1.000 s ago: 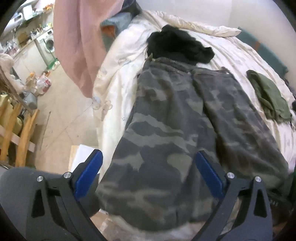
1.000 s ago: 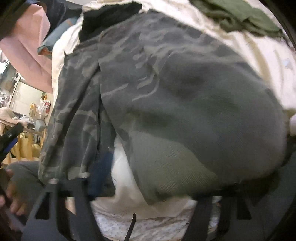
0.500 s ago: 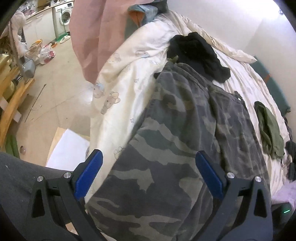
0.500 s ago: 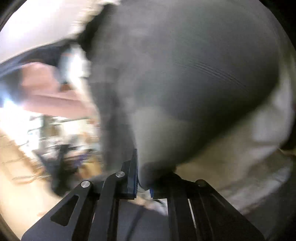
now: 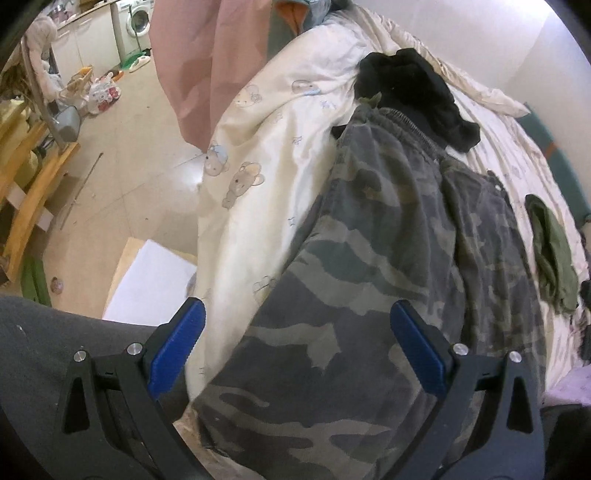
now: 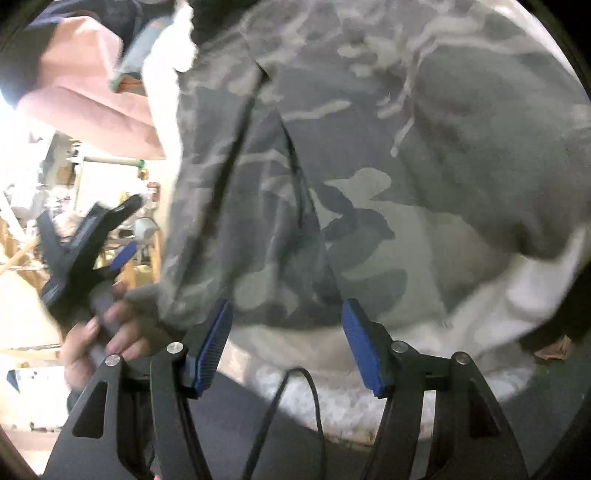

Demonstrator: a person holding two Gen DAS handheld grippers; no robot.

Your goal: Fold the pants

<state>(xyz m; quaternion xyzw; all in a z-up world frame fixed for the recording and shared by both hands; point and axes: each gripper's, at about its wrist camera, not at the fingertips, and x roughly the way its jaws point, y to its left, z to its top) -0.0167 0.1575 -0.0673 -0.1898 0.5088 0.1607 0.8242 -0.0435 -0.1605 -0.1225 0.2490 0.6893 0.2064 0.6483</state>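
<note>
Hovering over camouflage pants (image 5: 369, 295), each hand-held gripper (image 5: 295, 339) (image 6: 286, 347) gapes, the right just widened

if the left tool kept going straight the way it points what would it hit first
Most likely the camouflage pants lying on the bed: the leg fills the gap ahead of the open left tool. Depth is hard to judge.

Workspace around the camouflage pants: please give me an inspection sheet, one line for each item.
Surface: bed with cream printed duvet.
Job's things: camouflage pants spread flat, not yet folded.
Clutter: black garment at the waistband; green garment beside the pants.
Grippers: left gripper open above a pant leg; right gripper has just been opening, nothing between its pads.
Cables: black cable under the right gripper.
Surroundings: pink cloth hanging, washing machine, wooden furniture.
</note>
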